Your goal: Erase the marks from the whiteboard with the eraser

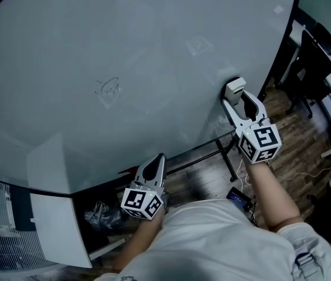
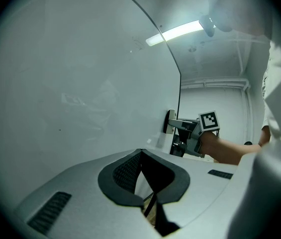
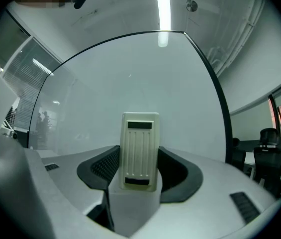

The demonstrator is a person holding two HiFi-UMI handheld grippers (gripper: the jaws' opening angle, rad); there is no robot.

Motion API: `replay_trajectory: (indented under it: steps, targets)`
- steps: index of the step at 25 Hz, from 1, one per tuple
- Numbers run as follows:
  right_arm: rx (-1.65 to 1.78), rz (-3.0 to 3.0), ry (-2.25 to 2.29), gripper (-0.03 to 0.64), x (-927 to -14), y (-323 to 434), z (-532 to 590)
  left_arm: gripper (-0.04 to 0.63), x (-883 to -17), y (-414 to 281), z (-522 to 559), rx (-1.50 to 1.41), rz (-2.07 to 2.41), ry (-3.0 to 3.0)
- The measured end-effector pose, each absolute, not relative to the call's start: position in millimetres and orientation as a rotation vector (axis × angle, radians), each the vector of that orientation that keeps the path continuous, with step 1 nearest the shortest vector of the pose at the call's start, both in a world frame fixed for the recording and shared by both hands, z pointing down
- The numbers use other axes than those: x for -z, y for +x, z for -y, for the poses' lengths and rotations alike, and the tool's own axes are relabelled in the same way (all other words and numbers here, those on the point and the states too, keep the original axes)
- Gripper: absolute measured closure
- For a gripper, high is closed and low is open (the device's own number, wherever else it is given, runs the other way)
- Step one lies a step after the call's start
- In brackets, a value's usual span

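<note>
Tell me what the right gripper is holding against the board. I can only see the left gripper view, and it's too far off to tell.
Observer: The right gripper is shut on the eraser, a cream block with a ribbed back.
Operator: Are there any marks on the board? I can't make out any from here.
Observer: Yes. The head view shows one faint scribble on the whiteboard.
Operator: Where is it relative to the eraser?
Observer: In the head view it lies well to the eraser's left, at about the same height, with bare board between them.
</note>
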State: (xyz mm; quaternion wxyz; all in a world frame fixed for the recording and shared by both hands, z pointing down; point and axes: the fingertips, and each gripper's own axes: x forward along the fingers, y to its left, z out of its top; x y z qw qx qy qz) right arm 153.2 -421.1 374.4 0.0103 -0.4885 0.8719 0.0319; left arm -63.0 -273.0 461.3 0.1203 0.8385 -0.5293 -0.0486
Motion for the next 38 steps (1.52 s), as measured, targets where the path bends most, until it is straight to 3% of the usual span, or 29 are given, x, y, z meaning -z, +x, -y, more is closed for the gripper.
replay_trajectory:
  steps: [12,27,38]
  targets:
    - [-0.113,-2.659,-1.514,0.373,-347.7,117.3,392.6,0.588,-449.2,-80.6,252.7,0.117,1.557,2.482]
    - [-0.272,-2.756,-1.257,0.373,-301.8,-75.8,320.4,0.588,-445.7,-167.1,206.2,0.101,1.537,2.515]
    - [-0.303,-2.783,-1.167,0.373,-293.4,-135.9,303.8,0.588,-446.7,-189.2,200.9,0.089,1.523,2.544]
